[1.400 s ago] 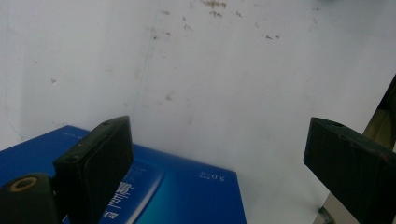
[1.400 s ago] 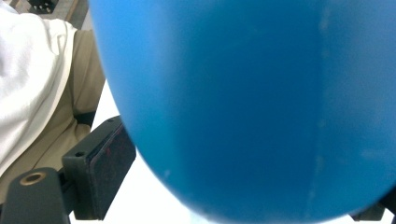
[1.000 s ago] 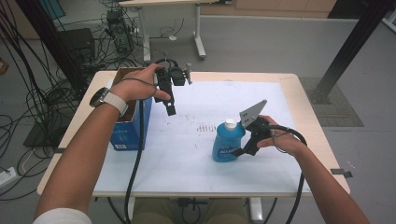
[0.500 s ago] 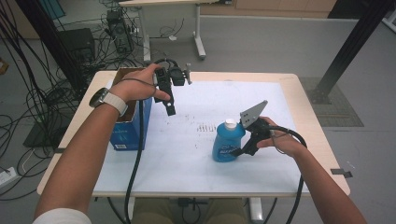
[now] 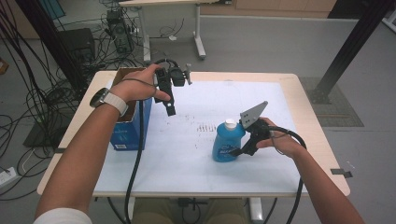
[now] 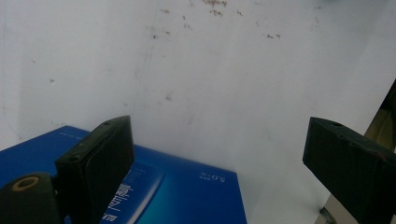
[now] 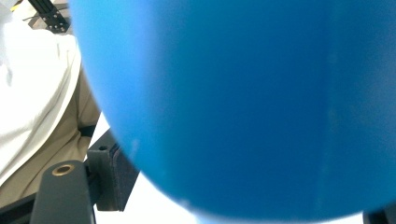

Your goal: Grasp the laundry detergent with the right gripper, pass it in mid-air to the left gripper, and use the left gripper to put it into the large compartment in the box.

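High view shows the blue bottle (image 5: 226, 144) with its white cap standing upright on the white table (image 5: 187, 158), right of centre, with the right gripper (image 5: 240, 150) at its side; the jaws have just been closing around the bottle's body, which lies between them, though I cannot tell whether the pads press on it yet. Left gripper (image 5: 170, 111) hangs above the table beside the open blue cardboard box (image 5: 133, 126), its jaws spread wide and released with nothing between them.
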`<state>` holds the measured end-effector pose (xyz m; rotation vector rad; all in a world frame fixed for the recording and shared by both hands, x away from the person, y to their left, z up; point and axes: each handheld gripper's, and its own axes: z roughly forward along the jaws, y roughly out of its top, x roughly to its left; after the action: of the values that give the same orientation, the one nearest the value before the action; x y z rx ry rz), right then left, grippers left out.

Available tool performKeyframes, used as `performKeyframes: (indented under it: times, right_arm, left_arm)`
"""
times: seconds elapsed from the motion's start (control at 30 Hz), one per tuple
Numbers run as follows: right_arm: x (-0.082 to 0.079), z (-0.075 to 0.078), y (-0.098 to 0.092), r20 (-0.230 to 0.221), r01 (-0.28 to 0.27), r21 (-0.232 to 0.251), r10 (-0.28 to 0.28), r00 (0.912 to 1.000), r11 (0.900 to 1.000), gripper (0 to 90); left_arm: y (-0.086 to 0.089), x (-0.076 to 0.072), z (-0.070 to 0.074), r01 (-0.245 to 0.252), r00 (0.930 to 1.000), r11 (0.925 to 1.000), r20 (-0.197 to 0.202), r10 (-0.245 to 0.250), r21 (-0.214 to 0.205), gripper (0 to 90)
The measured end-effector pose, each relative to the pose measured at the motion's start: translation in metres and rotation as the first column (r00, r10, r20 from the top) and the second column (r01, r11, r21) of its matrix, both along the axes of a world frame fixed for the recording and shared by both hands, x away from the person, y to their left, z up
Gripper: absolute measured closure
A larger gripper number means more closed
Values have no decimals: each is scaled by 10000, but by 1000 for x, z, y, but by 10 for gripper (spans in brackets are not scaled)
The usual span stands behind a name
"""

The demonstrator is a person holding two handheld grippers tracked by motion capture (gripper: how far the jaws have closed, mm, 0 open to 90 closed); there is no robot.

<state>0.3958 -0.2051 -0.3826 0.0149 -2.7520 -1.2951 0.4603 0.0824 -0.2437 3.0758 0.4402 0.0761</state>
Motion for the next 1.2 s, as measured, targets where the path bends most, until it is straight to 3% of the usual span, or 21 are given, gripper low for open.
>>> performKeyframes:
  times: [1.2]
  right_arm:
    - [2,-9,2,-92,-50,559,55,9999,9984,256]
  left_arm:
    - [1,0,-1,-31,10000,10000,-46,31,42,93]
